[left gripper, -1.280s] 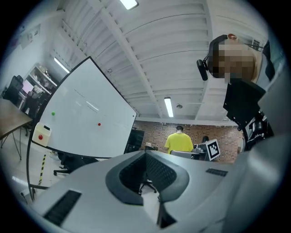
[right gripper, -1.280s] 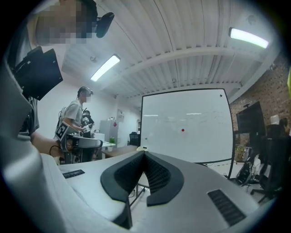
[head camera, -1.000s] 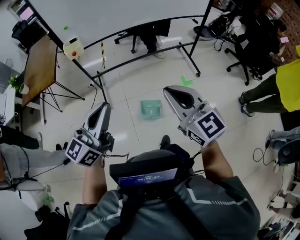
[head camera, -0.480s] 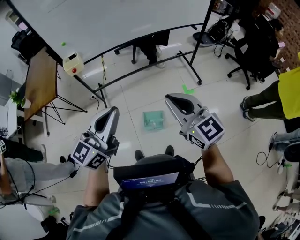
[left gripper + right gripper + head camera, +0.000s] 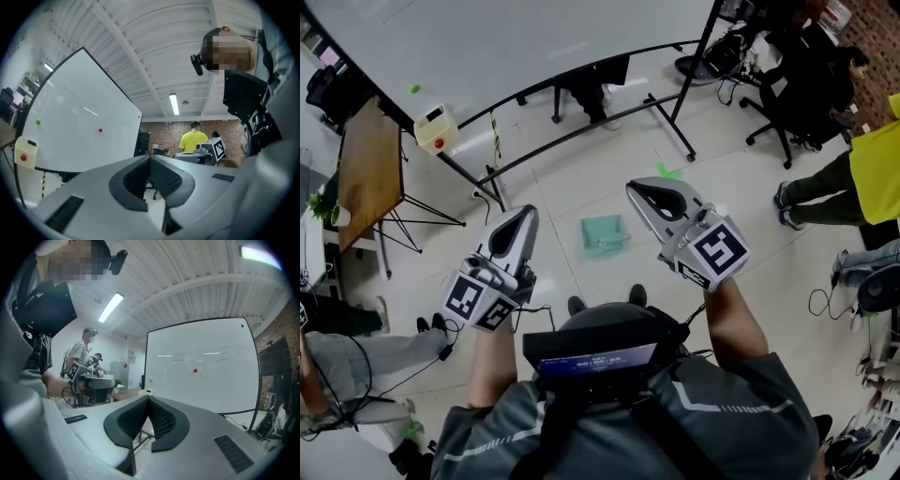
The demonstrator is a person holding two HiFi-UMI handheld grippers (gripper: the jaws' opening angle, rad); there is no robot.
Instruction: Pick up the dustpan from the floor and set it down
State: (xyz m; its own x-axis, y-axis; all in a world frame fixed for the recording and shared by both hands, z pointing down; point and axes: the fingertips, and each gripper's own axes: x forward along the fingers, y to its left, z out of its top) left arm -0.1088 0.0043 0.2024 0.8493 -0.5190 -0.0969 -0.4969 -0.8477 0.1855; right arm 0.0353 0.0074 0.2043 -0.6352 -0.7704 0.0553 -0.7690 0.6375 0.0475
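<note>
The pale green dustpan lies flat on the tiled floor, between and just beyond my two grippers in the head view. My left gripper is held level at its left, jaws together and empty; in the left gripper view the ribbed pads meet at the tip. My right gripper hangs level at the dustpan's right, also shut with nothing held; its pads touch in the right gripper view. Neither gripper touches the dustpan, which shows in neither gripper view.
A large whiteboard on a black wheeled frame stands beyond the dustpan. A wooden table is at left, a person in yellow and office chairs at right. My feet are just behind the dustpan.
The view has shifted forward; the dustpan now sits lower and closer between the grippers. The left gripper has moved up and right in the picture. Both stay shut.
</note>
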